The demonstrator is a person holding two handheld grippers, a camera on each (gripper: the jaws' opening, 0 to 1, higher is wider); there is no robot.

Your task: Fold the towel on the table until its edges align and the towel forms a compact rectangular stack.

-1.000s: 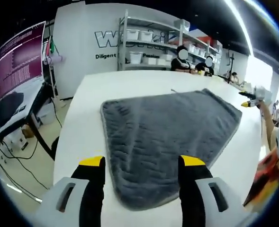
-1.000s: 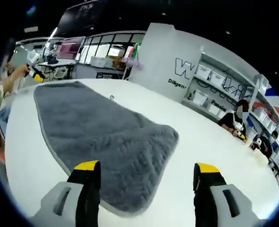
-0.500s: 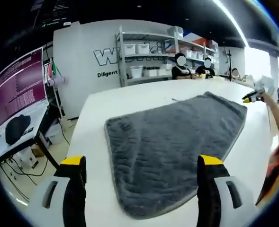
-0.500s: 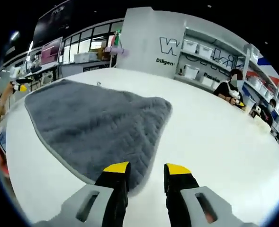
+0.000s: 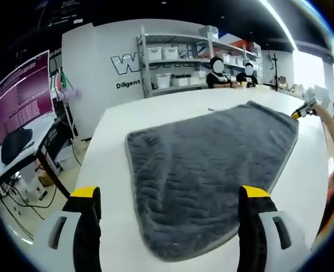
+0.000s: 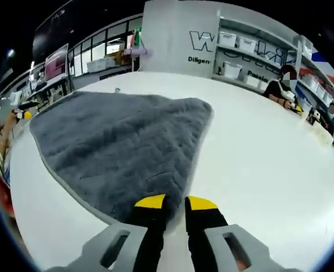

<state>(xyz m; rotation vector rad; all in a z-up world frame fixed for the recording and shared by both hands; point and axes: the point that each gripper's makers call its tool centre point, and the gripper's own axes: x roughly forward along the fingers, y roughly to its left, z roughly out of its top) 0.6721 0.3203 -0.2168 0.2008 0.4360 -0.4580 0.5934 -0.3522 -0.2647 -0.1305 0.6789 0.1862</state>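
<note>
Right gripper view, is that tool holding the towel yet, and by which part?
The right tool has its jaws nearly closed at the near corner of the grey towel, but whether the edge is actually pinched cannot be told.

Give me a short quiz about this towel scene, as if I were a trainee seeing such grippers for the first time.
1. True or false: the grey towel lies spread flat in one layer on the white table.
2. Multiple choice: how do the jaws of the left gripper stand? A) wide apart, B) nearly together, C) clamped on a cup.
3. Fill in: the jaws of the right gripper are nearly together at the towel's near ____.

Key:
1. True: no fold shows in either view.
2. A: the yellow tips stand far apart, with the towel's near end between them in the picture.
3. Edge; whether they pinch the cloth cannot be told.
</note>
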